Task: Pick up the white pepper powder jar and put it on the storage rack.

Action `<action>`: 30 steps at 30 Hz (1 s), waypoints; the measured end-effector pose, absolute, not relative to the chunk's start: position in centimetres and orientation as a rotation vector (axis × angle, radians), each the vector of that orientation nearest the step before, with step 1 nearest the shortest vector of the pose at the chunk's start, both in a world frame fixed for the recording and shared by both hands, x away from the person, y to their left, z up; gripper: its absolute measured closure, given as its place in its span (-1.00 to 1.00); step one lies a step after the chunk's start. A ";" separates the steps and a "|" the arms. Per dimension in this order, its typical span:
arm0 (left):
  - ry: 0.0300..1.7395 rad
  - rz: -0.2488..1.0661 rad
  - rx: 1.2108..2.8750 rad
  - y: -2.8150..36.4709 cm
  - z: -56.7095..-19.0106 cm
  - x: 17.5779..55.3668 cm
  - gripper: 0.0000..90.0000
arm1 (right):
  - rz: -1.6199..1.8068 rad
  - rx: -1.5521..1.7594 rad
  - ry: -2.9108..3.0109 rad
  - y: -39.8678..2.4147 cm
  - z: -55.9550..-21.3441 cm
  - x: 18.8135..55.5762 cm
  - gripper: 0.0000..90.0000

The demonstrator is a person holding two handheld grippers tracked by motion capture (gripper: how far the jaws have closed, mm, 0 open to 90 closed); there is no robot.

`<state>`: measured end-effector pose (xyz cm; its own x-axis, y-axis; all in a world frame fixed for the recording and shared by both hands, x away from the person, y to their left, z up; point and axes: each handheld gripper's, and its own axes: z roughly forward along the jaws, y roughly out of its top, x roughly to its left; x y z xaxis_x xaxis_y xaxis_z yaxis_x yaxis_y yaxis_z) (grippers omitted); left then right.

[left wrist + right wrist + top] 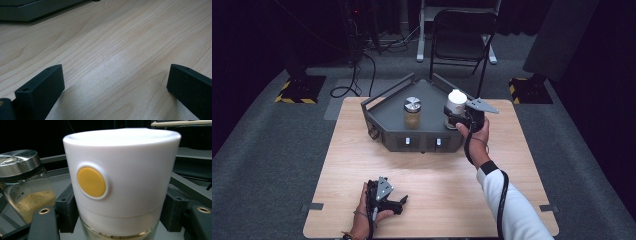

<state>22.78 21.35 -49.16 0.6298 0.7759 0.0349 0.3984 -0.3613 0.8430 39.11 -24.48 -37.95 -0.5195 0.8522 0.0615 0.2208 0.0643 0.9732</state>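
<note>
White-capped jar (456, 106): the thing in hand, standing at the right end of a dark grey tray (387, 112) on the far half of the wooden table (432, 200). Near to far:

(a) Left gripper (401, 202), near edge of the table, left of centre. It lies in the person's left hand (364, 212) with its jaws pointing right. In the left gripper view the two black jaws stand wide apart over bare wood grain, with nothing between them and nothing touched by the pads.

(b) Right gripper (451, 119), held by the right hand (479, 135) at the tray's right end, its grey plate uppermost and a cable trailing back along the white sleeve (512, 205). Its jaws are closed in on the white-capped jar. In the right gripper view (117, 212) the black pads sit on either side of the jar just below the white cap, at the join with the glass body. The cap bears a round yellow button (91, 182) that faces the camera.

(c) Steel-lidded jar (412, 112), left of the held jar and well apart from it, upright near the middle of the tray. It holds a tan powder and is touched by neither gripper.
</note>
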 end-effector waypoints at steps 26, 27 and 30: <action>0.923 0.551 1.984 21.3 -49.2 22.8 -0.98 | 1.500 1.031 1.832 -25.1 -36.9 39.1 -0.75; 0.923 0.551 1.984 21.3 -49.2 22.8 -0.98 | 1.500 1.031 1.832 -25.1 -36.9 39.1 -0.75; 0.923 0.551 1.984 21.3 -49.2 22.8 -0.98 | 1.500 1.031 1.832 -25.1 -36.9 39.1 -0.75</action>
